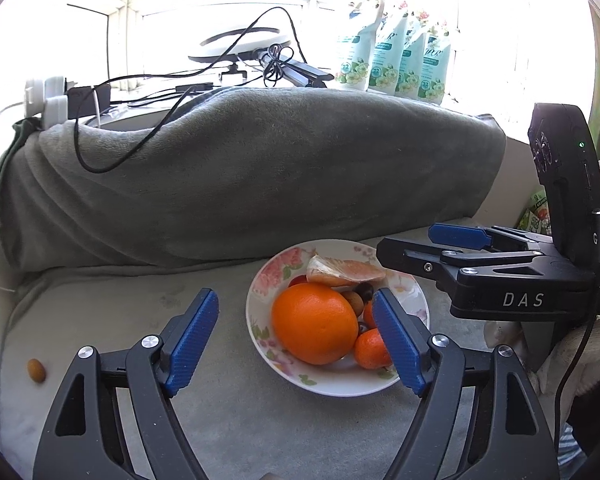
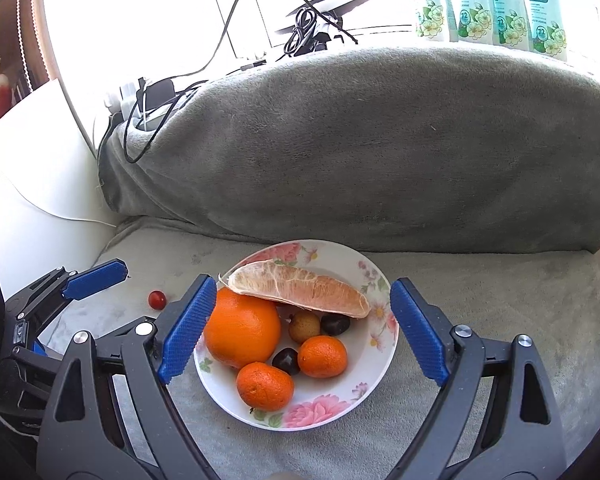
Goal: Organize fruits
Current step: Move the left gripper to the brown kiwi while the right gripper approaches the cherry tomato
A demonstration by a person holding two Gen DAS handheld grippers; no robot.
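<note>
A floral plate (image 2: 374, 364) on a grey cloth holds a large orange (image 2: 242, 330), a peeled grapefruit wedge (image 2: 300, 290), two mandarins (image 2: 265, 386) (image 2: 322, 357), a tan longan (image 2: 304, 326) and dark cherries (image 2: 286, 361). The plate (image 1: 260, 300), orange (image 1: 314, 323) and wedge (image 1: 342, 270) also show in the left wrist view. My right gripper (image 2: 300, 332) is open and empty above the plate. My left gripper (image 1: 296, 340) is open and empty over the plate's left side. A red cherry tomato (image 2: 157, 299) lies on the cloth left of the plate. A small kumquat (image 1: 36, 370) lies far left.
A grey blanket-covered bolster (image 1: 240, 168) runs behind the plate. Cables (image 1: 140, 112), a charger and a ring light (image 1: 240, 46) sit on the sill behind it, with several detergent pouches (image 1: 392, 60) at the right. The right gripper's body (image 1: 500, 276) is beside the plate.
</note>
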